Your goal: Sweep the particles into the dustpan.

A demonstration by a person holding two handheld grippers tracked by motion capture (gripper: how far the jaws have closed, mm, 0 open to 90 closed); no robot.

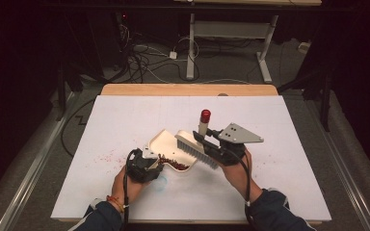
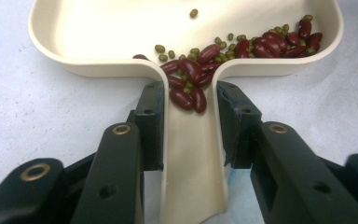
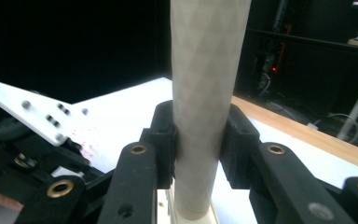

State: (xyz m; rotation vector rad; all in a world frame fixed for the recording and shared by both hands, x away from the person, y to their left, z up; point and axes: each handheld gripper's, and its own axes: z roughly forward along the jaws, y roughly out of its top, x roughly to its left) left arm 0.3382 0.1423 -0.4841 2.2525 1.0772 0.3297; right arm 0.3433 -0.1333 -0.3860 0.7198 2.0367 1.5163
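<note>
Both tongs grip: left smooth cream dustpan, right faceted brush handle.

A cream dustpan lies flat on the white table, its handle pointing toward the person. Red beans and small green beans sit inside. A brush with grey bristles rests tilted on its edge, handle up.

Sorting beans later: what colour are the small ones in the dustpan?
Olive green beans, clearest in the left gripper view.
</note>
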